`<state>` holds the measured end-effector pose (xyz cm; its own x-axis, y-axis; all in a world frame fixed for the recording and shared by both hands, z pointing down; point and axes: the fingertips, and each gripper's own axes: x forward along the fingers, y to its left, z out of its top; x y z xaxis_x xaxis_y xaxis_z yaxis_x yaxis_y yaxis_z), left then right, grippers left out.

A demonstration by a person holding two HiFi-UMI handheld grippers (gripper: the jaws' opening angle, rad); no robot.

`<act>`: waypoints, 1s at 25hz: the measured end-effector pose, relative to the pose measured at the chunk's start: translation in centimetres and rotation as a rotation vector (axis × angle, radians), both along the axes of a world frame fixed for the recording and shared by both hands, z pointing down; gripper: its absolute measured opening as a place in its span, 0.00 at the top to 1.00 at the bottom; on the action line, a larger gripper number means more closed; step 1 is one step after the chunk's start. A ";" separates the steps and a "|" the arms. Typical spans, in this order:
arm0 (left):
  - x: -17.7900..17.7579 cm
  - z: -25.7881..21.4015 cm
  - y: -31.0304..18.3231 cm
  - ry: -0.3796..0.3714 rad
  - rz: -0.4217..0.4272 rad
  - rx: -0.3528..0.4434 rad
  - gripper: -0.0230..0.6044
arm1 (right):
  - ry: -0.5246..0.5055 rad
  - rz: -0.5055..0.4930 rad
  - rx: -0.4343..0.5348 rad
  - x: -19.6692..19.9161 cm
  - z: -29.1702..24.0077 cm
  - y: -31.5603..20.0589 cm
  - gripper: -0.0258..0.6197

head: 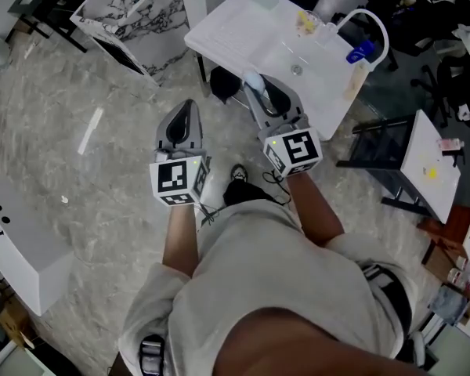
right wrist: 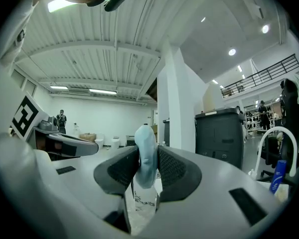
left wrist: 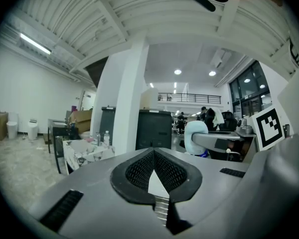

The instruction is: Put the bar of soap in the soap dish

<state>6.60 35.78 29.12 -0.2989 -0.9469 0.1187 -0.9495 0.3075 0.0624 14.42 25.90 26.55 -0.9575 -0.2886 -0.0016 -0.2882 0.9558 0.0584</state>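
Step, judged: carry. Right gripper [right wrist: 147,173] clamped on pale-blue bar of soap [right wrist: 145,148], upright, at near edge of sink counter [head: 235,34]. Left gripper [left wrist: 153,153] closed, empty. Next: locate soap dish (not clearly made out), lower, release.

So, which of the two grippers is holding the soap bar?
The right gripper: the pale blue soap bar is pinched in its jaws. The left gripper has its jaws closed together with nothing between them.

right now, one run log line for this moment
right gripper: shut on bar of soap | left gripper: shut, empty | sink: ahead, not reached
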 end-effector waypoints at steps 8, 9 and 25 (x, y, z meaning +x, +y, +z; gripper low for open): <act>-2.3 1.4 -4.2 0.026 -0.018 -0.062 0.93 | -0.008 -0.035 -0.115 -3.1 2.2 -5.0 0.78; -2.6 1.5 -4.6 0.029 -0.015 -0.069 0.93 | -0.012 -0.036 -0.140 -3.4 2.4 -5.5 0.78; -12.2 3.6 -14.8 0.043 0.138 -0.072 0.93 | -0.005 0.073 -0.288 -12.4 6.1 -13.4 0.78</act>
